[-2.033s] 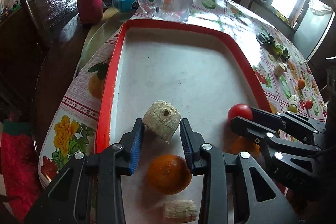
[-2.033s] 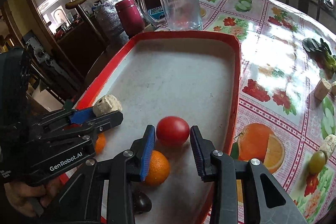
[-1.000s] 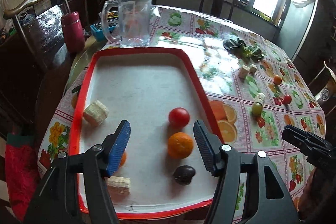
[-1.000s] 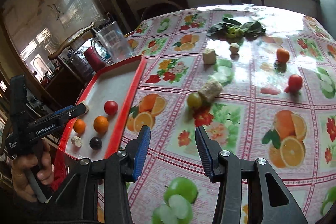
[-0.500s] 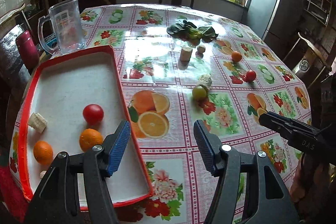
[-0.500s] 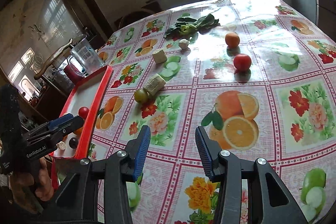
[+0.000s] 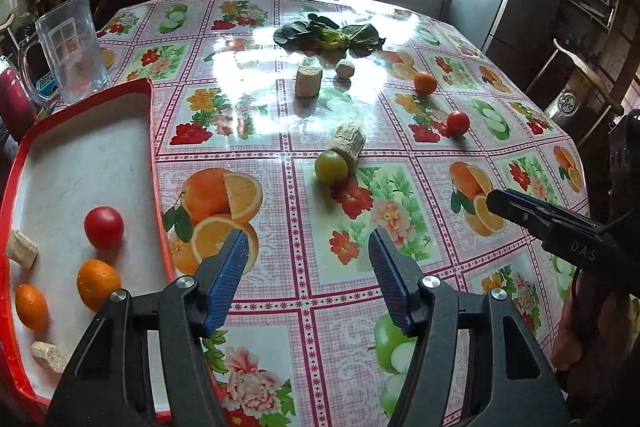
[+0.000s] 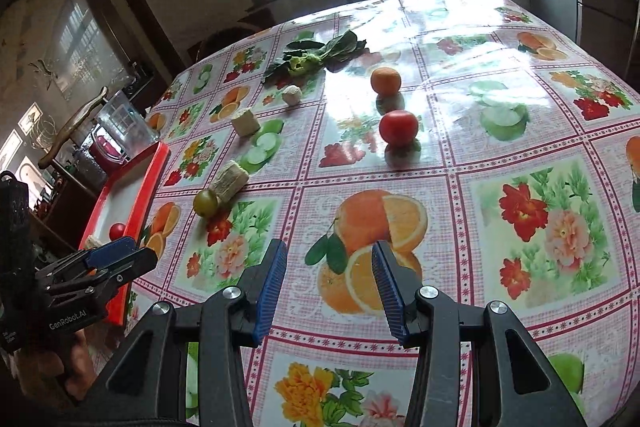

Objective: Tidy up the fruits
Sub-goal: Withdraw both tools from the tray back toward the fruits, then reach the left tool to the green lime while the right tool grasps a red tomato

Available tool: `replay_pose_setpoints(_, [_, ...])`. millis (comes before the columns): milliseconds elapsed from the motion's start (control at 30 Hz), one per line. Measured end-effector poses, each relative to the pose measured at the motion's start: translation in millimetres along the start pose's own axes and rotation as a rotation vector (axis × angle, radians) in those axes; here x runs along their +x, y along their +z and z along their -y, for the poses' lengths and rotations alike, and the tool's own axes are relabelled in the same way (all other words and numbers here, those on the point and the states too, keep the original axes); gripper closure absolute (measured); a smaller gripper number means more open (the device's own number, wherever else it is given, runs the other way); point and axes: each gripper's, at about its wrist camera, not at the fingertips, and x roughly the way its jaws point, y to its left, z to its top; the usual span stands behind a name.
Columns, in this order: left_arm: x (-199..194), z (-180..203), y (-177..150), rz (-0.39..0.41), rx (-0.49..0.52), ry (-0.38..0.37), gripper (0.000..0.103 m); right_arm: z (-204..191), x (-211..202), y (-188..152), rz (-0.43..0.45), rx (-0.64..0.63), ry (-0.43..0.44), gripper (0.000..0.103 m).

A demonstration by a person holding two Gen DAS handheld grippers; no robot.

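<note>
Now both grippers hang wide open and empty above the flowered tablecloth, the left gripper just off the red tray's right rim, the right gripper over a printed orange. Two seconds ago both worked inside the tray, where the red tomato, two oranges and corn-cob pieces now lie; both have since pulled back over the table. Loose fruit remains mid-table: a green tomato touching a corn-cob piece, a second red tomato and an orange beyond it. The next pick likely wants jaws straddling the round fruit squarely, closing gently, and parting the green tomato from the cob without rolling it away.
</note>
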Motion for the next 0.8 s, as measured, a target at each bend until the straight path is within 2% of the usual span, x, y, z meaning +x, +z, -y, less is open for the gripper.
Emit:
replay_pose_setpoints(200, [24,6,12,-0.026,0.005,-0.033,0.041,17,14,13,-0.001,0.020,-0.024,0.056])
replay_pose_setpoints(400, [52,12,28,-0.037,0.016,-0.045,0.041,24,37,44,0.015,-0.018,-0.092,0.056])
replay_pose_setpoints(567, [69,12,36,-0.034,0.020,-0.029,0.043,34,63,66,0.006,-0.038,-0.137,0.056])
replay_pose_setpoints(633, [70,11,38,-0.022,0.020,-0.029,0.046,36,73,72,0.004,-0.049,-0.150,0.058])
replay_pose_setpoints(700, [70,10,39,-0.011,0.018,-0.025,0.059,33,77,75,0.016,-0.081,-0.167,0.060])
replay_pose_setpoints(733, [70,10,39,-0.009,0.016,-0.031,0.063,32,79,74,0.014,-0.088,-0.172,0.067])
replay_pose_setpoints(767, [70,9,39,-0.007,0.014,-0.044,0.076,31,79,74,0.020,-0.093,-0.182,0.068])
replay_pose_setpoints(800, [70,9,38,-0.008,0.011,-0.058,0.081,31,78,74,0.022,-0.094,-0.173,0.069])
